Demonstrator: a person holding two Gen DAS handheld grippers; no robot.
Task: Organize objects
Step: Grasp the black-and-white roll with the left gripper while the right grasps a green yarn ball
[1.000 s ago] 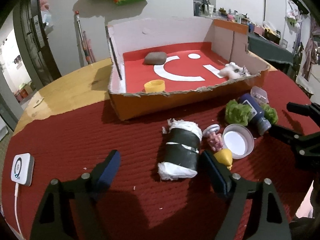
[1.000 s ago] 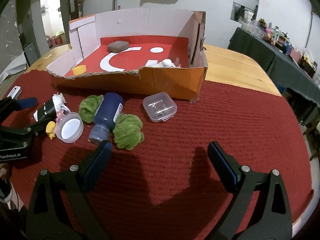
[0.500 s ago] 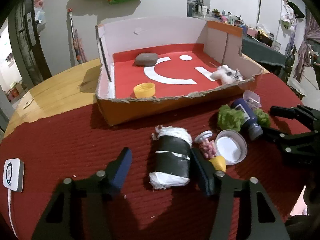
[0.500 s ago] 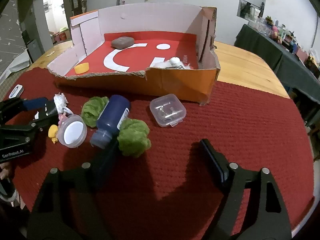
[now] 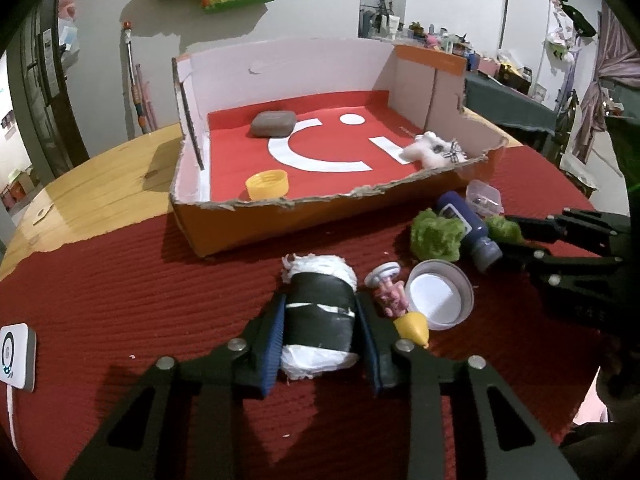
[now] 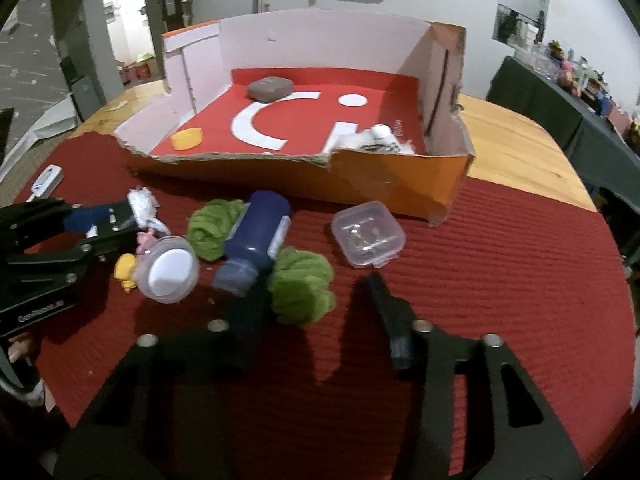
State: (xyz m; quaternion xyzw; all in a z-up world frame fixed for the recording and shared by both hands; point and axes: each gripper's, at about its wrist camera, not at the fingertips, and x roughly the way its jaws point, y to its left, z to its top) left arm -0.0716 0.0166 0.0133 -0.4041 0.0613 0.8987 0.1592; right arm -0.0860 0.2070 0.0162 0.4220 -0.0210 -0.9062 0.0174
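Orange cardboard box (image 5: 320, 220) upper centre on red-clothed table (image 5: 120, 288); grey pouch (image 5: 274, 124), yellow cap (image 5: 267, 185), white plush toy (image 5: 434, 150) inside. Below it, black-taped white roll (image 5: 318, 312) lower centre, blue bottle (image 5: 468, 228) right between green fluffy balls (image 5: 434, 236).

Clear case (image 6: 367, 235) contents too blurred to tell; white device (image 5: 16, 356) cut by edge

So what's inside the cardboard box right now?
Inside the cardboard box: a grey pouch at the back, a yellow cap near the front wall, and a white fluffy toy in one corner. The front wall hides the toy's lower part.
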